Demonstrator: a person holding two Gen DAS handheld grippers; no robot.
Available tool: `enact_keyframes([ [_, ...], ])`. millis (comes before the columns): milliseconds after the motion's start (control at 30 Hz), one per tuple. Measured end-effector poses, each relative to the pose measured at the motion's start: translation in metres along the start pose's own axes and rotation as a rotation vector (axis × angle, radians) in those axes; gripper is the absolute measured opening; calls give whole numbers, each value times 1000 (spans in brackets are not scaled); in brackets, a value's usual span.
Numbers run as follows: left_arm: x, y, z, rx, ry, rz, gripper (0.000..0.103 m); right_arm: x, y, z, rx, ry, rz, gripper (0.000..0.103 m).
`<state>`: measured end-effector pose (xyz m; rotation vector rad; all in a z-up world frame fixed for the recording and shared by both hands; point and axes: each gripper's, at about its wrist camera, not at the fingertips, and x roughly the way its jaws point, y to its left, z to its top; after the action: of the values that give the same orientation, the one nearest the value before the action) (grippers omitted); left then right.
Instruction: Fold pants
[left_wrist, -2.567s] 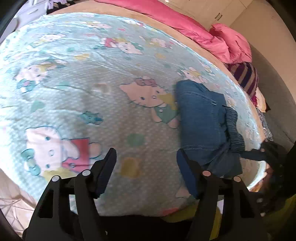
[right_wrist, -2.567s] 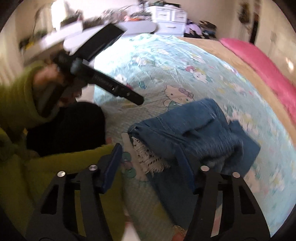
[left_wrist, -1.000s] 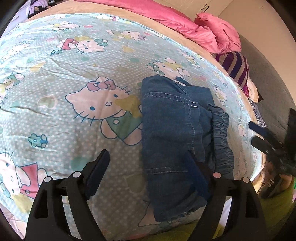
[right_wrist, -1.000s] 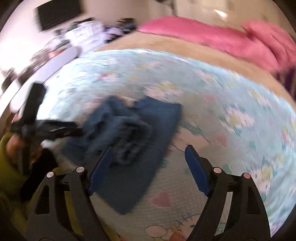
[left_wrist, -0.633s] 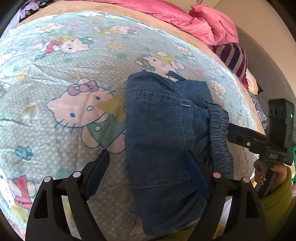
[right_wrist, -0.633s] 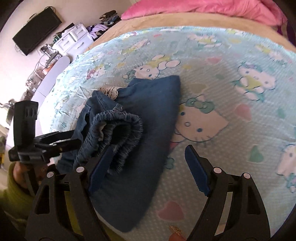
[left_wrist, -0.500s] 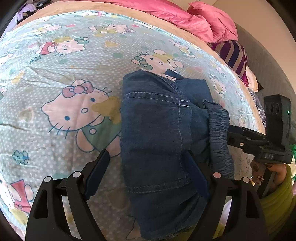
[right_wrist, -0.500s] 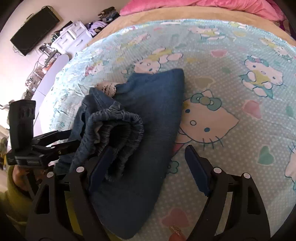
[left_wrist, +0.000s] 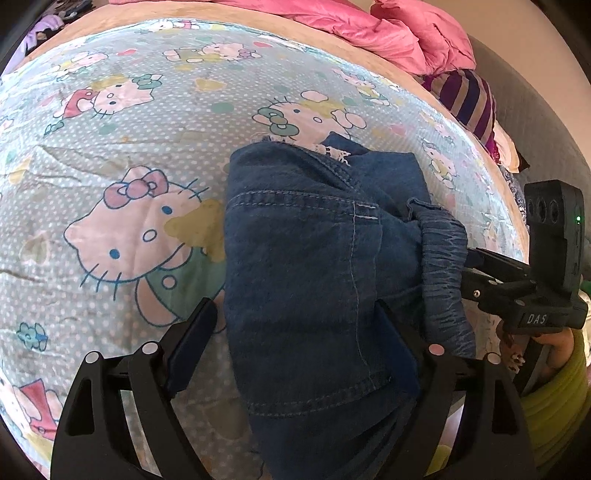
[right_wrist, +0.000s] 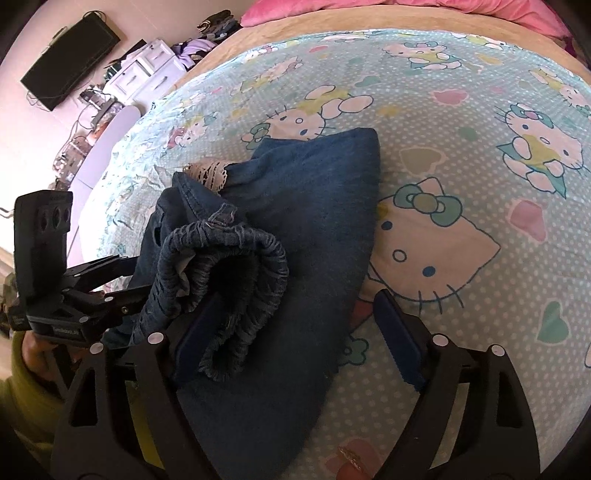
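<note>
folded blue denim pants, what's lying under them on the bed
The folded blue denim pants lie on a light blue cartoon-cat bedsheet. A white lace trim pokes out at the far edge. Anything else beneath is covered.

1. Left wrist view rides low behind the left gripper (left_wrist: 291, 347), close in; it faces across the bed toward the pink bedding (left_wrist: 373, 26);
2. Right wrist view sits equally near behind the right gripper (right_wrist: 295, 332); it looks toward the dresser (right_wrist: 146, 79);
3. Both share the pants (left_wrist: 314, 266) (right_wrist: 295, 229) on the patterned sheet (left_wrist: 129, 147); each catches the other gripper.
</note>
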<state>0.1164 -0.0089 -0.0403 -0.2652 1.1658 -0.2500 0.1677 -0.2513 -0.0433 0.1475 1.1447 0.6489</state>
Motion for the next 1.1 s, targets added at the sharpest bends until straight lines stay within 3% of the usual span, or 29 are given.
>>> enact_keyframes([
  [67, 2, -2, 1, 10, -3, 5, 84, 1, 0, 1, -6, -7, 4, 74],
  [100, 3, -2, 1, 15, -6, 6, 84, 1, 2, 0, -19, -14, 15, 60],
  [133, 3, -3, 2, 20, -13, 5, 76, 0, 3, -1, -23, -19, 21, 43],
  [200, 4, -5, 2, 25, -19, -18, 61, 1, 7, -2, -32, -31, 48, 27],
  [300, 2, -9, 1, 42, -28, -3, 49, -2, 15, -2, -57, -59, 35, 15],
  [333, -1, -10, 1, 46, -37, 0, 42, -4, 18, -2, -67, -67, 27, 13],
  [433, -7, -12, 1, 46, -54, -1, 34, -9, 25, -1, -94, -87, 3, 11],
  [1100, -26, -14, -5, 45, -94, 4, 31, -22, 38, -1, -141, -125, -43, 11],
])
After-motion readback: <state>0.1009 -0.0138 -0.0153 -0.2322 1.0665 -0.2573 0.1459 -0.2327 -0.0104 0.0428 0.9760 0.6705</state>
